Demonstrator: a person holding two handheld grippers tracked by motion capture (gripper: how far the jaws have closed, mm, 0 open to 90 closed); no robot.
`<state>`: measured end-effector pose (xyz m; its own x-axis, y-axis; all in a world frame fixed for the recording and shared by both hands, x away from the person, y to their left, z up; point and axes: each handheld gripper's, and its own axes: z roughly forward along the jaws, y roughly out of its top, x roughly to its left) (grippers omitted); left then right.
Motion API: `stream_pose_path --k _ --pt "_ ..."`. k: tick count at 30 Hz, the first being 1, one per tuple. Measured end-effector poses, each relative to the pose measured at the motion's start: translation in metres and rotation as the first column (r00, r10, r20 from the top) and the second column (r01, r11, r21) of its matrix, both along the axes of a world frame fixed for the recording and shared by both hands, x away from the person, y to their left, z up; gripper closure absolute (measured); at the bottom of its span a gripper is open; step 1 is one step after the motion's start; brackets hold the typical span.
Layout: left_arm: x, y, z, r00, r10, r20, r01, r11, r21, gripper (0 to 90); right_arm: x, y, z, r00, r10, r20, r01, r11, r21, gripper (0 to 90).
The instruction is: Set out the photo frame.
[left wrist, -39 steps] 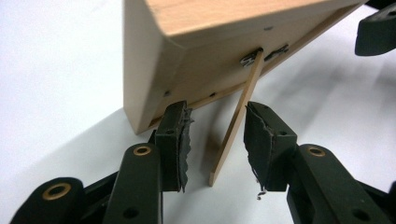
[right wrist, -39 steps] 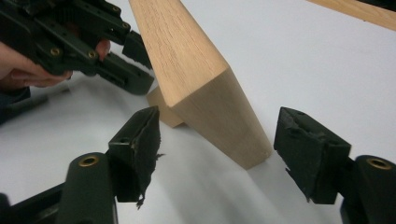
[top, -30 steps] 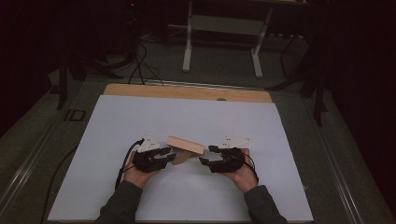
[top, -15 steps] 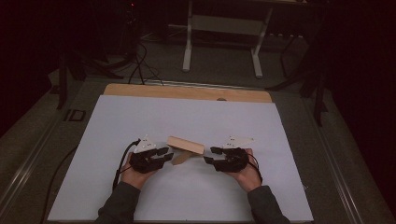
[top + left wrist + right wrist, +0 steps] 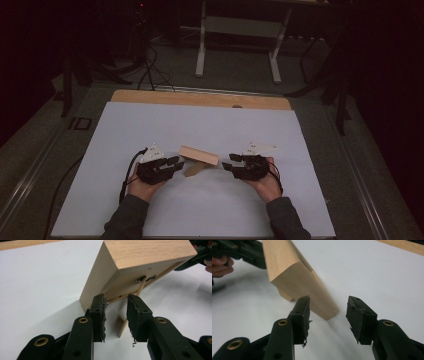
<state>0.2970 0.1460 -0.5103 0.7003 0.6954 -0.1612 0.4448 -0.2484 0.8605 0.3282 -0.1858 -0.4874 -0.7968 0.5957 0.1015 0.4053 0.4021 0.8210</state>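
— We're at the approach-and-grip step: the wooden block (image 5: 198,155) sits mid-sheet on the white table cover (image 5: 200,120), propped at a tilt on its thin wooden stand (image 5: 130,307), and our two grippers flank it.

— Left gripper (image 5: 116,315) first: its jaws have just been closing, and the stand's strut runs between them, but the pads aren't pressing on it yet. We'd call that open.

— Same on the right gripper (image 5: 328,315): jaws have just been closing, yet the lower corner of the block lies ahead of the gap, not pinched. Open too.

— Which way does the block lie?

— In the high view its long axis runs roughly left to right across the table, from one gripper toward the other, with the broad face tipped back and up. The right end sits lower, near the sheet.

— So the next move, we reckon, calls for easing each gripper forward until something sits squarely between the pads, then squeezing gently; that prop looks flimsy.
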Motion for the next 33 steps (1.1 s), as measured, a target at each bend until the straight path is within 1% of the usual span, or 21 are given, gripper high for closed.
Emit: stream_pose_path --k 3,5,9,11,13,15,20,25,33 --pt "0.000 -0.001 0.000 0.9999 -0.010 0.000 0.010 0.9999 0.007 70.1 0.002 -0.002 0.000 0.9998 -0.020 0.004 0.020 0.9997 0.012 55.7" --pt "0.000 -0.003 0.000 0.9999 -0.015 0.000 0.015 0.9998 0.011 71.3 0.002 -0.002 0.000 0.9993 -0.039 0.002 0.039 0.9990 0.022 59.3" --pt "-0.001 -0.007 0.000 0.9997 -0.026 0.001 0.026 0.9995 0.017 74.9 0.003 -0.003 0.000 0.9979 -0.064 0.014 0.063 0.9975 0.032 67.2" --pt "-0.001 -0.010 0.000 0.9994 -0.033 0.004 0.033 0.9990 0.029 76.5 0.003 -0.002 0.000 0.9976 -0.066 0.017 0.066 0.9973 0.033 71.5" --pt "-0.001 -0.011 0.001 0.9994 -0.036 0.004 0.035 0.9988 0.033 78.0 0.003 -0.001 0.001 0.9976 -0.066 0.021 0.065 0.9973 0.034 72.9" --pt "0.000 -0.014 0.001 0.9993 -0.035 0.009 0.035 0.9984 0.046 79.3 0.003 0.004 0.003 0.9975 -0.063 0.032 0.062 0.9975 0.033 77.0" --pt "0.001 -0.015 0.001 0.9995 -0.028 0.014 0.027 0.9985 0.049 84.1 0.006 0.013 0.005 0.9971 -0.061 0.045 0.059 0.9974 0.042 88.7" --pt "0.002 -0.015 0.001 0.9997 -0.020 0.016 0.019 0.9985 0.052 89.3 0.009 0.022 0.008 0.9976 -0.051 0.046 0.049 0.9976 0.050 89.4" --pt "0.005 -0.018 0.003 0.9998 -0.003 0.019 0.002 0.9985 0.055 89.9 0.012 0.026 0.008 0.9983 -0.048 0.034 0.045 0.9964 0.072 89.5"
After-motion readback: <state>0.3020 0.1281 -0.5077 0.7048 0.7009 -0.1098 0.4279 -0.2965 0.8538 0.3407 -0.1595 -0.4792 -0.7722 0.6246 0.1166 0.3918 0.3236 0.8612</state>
